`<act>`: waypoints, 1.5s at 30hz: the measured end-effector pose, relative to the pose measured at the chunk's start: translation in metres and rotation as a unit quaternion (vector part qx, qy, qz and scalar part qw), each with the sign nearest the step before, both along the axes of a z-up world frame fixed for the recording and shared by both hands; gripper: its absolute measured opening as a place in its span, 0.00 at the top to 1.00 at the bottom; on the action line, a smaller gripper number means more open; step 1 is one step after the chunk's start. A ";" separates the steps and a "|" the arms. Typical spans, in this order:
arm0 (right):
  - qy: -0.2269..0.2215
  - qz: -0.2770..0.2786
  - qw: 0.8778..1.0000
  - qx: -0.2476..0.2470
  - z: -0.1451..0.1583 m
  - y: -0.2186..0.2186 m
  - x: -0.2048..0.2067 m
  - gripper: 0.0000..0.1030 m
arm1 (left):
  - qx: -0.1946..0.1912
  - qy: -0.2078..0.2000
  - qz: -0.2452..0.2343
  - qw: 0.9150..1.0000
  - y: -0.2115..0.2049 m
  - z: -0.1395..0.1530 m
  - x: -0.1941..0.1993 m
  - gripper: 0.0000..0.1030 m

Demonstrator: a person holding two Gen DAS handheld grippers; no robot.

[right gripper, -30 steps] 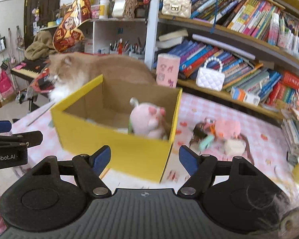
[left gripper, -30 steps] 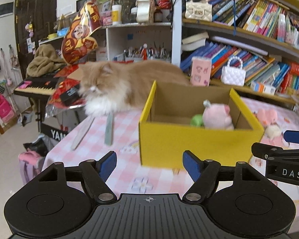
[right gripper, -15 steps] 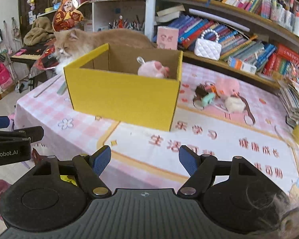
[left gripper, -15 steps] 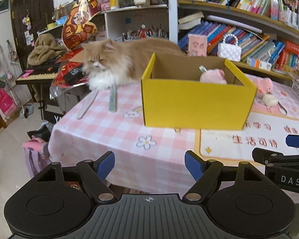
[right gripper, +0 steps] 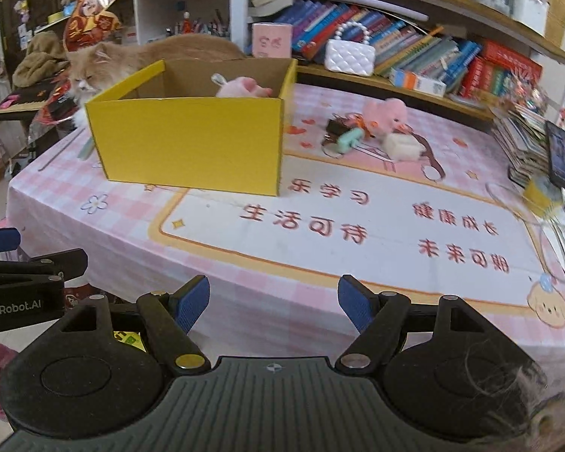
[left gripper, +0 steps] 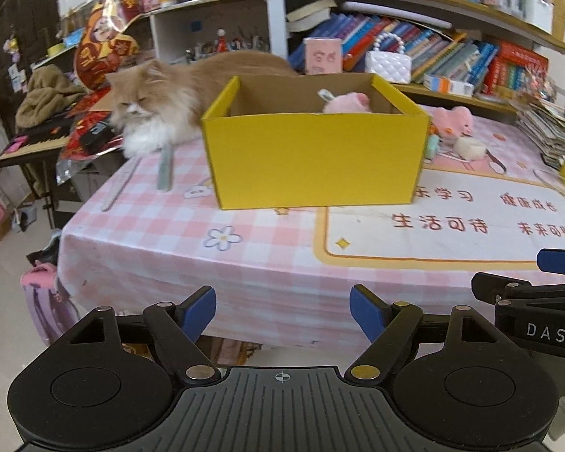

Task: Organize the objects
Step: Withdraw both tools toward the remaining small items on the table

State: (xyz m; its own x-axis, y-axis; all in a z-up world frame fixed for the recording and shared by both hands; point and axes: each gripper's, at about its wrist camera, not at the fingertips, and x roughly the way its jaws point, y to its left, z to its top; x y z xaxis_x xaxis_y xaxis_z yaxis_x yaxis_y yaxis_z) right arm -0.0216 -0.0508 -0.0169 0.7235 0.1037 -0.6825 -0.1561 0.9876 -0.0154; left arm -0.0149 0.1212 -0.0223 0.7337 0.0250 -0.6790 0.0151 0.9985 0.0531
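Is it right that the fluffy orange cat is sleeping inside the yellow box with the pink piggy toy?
Not quite. The cat lies on the table behind the yellow box, not inside it. The left wrist view shows its whole front outside the box's left end. The pink piggy toy really is in the box.

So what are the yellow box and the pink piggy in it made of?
The open yellow rectangular box looks like cardboard: matte yellow outside, plain brown inside, thin folded walls. The pink pig toy inside it looks like soft plush fabric, fuzzy and rounded, though only its top shows.
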 end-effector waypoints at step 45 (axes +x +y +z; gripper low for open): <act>0.027 -0.064 0.997 0.032 -0.013 -0.249 0.138 0.28 | 0.012 0.022 -0.057 0.998 -0.253 0.001 0.149 0.22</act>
